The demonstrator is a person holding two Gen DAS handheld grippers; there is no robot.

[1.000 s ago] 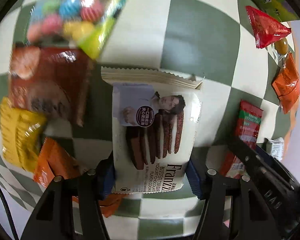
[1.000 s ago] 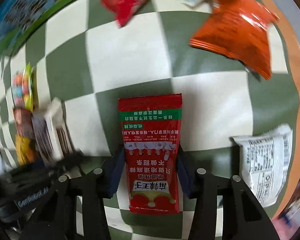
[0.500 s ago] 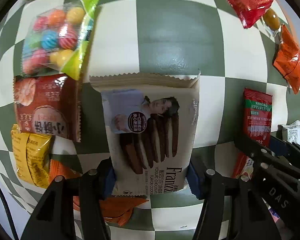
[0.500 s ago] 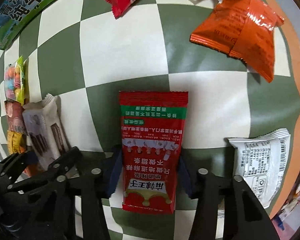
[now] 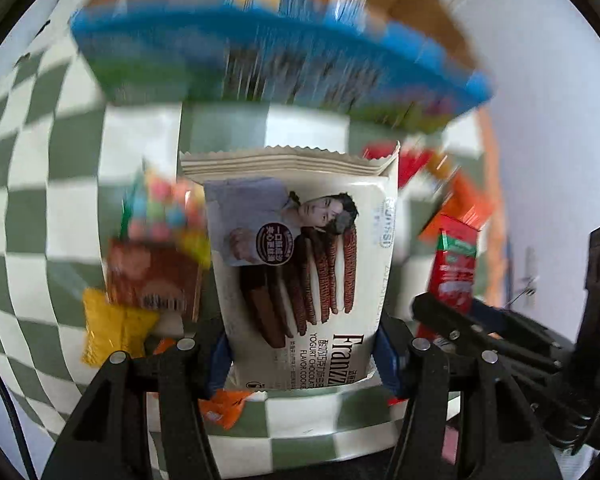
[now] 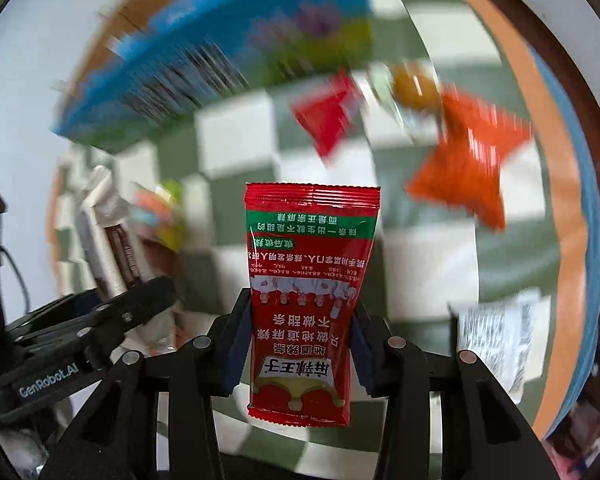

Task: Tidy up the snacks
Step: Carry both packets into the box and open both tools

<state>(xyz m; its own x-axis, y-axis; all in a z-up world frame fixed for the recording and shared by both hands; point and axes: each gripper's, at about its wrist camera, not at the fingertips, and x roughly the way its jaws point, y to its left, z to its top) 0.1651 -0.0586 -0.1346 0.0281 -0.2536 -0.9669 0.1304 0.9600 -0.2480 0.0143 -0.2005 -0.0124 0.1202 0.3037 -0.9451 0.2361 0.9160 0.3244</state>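
Note:
My left gripper [image 5: 302,354] is shut on a white Franzzi chocolate cookie packet [image 5: 300,264] and holds it above the checkered cloth [image 5: 40,168]. My right gripper [image 6: 298,350] is shut on a red spicy-strip sachet [image 6: 306,300], also lifted off the cloth. The sachet also shows at the right of the left wrist view [image 5: 454,264]. A blurred blue and green box [image 5: 276,64] with an open cardboard top stands at the far end; it also shows in the right wrist view [image 6: 220,48].
Left of the cookie packet lie a candy-ball bag [image 5: 164,208], a brown-red packet [image 5: 152,276] and a yellow packet [image 5: 112,328]. In the right wrist view lie a red packet [image 6: 328,116], an orange packet [image 6: 468,164] and a white packet [image 6: 496,336].
Both grippers have lifted their packets off the cloth and tilted up toward the far end. The blue and green box has come into view.

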